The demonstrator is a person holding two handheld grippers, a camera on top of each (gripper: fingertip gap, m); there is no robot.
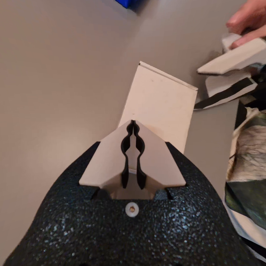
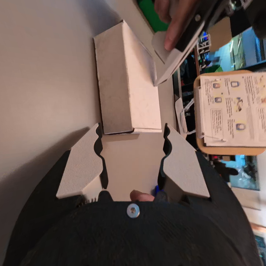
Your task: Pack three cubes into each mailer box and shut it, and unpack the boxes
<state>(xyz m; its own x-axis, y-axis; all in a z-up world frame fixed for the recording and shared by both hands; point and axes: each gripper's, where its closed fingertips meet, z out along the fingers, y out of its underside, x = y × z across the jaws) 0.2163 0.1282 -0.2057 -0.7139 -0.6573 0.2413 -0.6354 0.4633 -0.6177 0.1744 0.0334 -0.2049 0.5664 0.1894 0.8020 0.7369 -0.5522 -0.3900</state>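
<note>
A closed white mailer box (image 1: pixel 159 109) lies flat on a pale grey surface (image 1: pixel 57 86), just beyond the tips of the left hand-held gripper (image 1: pixel 133 122), whose cream fingers with wavy black pads are pressed together at the tips with nothing between them. To the far right of that view, the right hand-held gripper (image 1: pixel 197 89) hangs above the surface beside the box, a person's hand (image 1: pixel 250 24) wrapped over it. A blue object (image 1: pixel 126 4) sits at the far edge of the surface, blurred and cut off by the frame.

In the right wrist view, the right hand-held gripper (image 2: pixel 132 128) is spread wide and empty, the mailer box (image 2: pixel 126 80) lying just past its fingertips on the surface (image 2: pixel 43 72). The left hand-held gripper (image 2: pixel 156 84) comes in from the far right, its tip at the box's far right edge; whether it touches cannot be told. A clipboard (image 2: pixel 230 113) with printed sheets shows to the right, off the surface.
</note>
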